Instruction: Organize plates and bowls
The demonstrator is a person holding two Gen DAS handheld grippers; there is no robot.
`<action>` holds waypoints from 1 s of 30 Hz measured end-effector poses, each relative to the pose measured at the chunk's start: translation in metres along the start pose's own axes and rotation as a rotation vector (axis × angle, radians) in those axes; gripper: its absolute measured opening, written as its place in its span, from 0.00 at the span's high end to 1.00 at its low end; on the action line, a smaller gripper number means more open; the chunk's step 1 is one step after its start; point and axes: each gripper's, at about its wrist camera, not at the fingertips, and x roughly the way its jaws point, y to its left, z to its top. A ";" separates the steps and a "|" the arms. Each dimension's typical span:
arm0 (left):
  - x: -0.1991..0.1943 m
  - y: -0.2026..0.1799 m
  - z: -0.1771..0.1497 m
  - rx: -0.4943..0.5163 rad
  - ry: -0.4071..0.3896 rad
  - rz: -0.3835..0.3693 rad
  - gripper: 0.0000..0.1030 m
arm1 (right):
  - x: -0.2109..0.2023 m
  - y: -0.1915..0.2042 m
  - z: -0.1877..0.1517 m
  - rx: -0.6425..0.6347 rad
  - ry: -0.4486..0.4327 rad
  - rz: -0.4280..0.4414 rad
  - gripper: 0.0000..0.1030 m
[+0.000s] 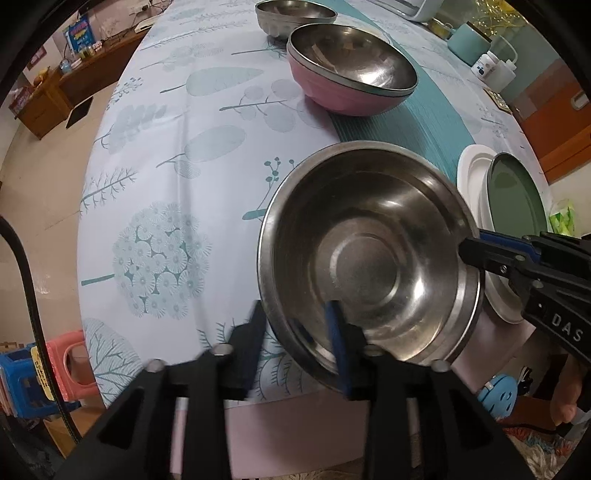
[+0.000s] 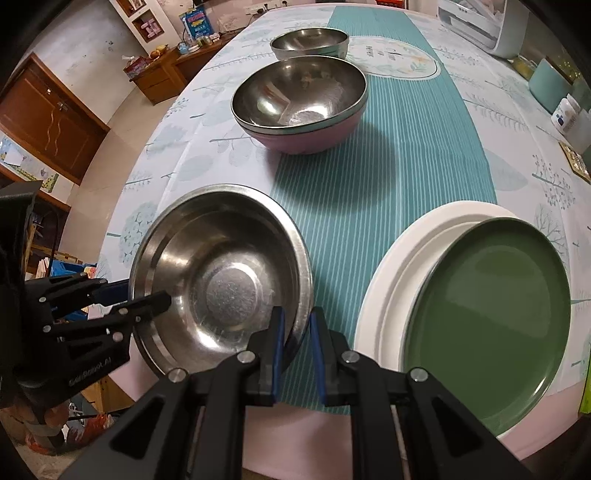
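A steel bowl (image 1: pixel 365 258) (image 2: pixel 221 280) sits close to the table's front edge. My left gripper (image 1: pixel 293 317) (image 2: pixel 146 291) straddles its left rim, one finger outside and the blue pad inside; the pads stand apart from the metal, so it is open. My right gripper (image 2: pixel 296 321) (image 1: pixel 467 253) is shut on the bowl's right rim. Behind it, a second steel bowl rests inside a pink bowl (image 1: pixel 332 96) (image 2: pixel 306 138), and another steel bowl (image 1: pixel 295 18) (image 2: pixel 310 42) stands farther back. A green plate (image 2: pixel 487 310) (image 1: pixel 517 199) lies on a white plate (image 2: pixel 388 277) (image 1: pixel 471 177) to the right.
The leaf-print tablecloth (image 1: pixel 184 166) has a teal striped runner (image 2: pixel 388 166) down its middle. A white appliance (image 2: pixel 480 26), a teal container (image 1: pixel 469 42) and bottles (image 1: pixel 495 68) crowd the far right edge. Plastic stools (image 1: pixel 70 354) stand on the floor at the left.
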 end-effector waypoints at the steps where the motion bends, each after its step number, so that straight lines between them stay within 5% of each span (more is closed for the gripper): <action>1: -0.002 0.000 0.000 0.006 -0.007 0.005 0.54 | 0.000 0.000 0.001 0.003 -0.003 -0.013 0.86; 6: -0.012 0.000 -0.002 0.031 -0.042 0.031 0.45 | -0.007 -0.002 0.002 0.033 -0.022 -0.012 0.85; 12: -0.030 0.004 -0.005 0.023 -0.091 0.048 0.35 | -0.017 -0.002 0.000 0.039 -0.045 -0.019 0.70; 30: -0.046 0.011 -0.012 -0.047 -0.114 0.009 0.22 | -0.045 0.007 -0.026 0.054 -0.044 -0.024 0.70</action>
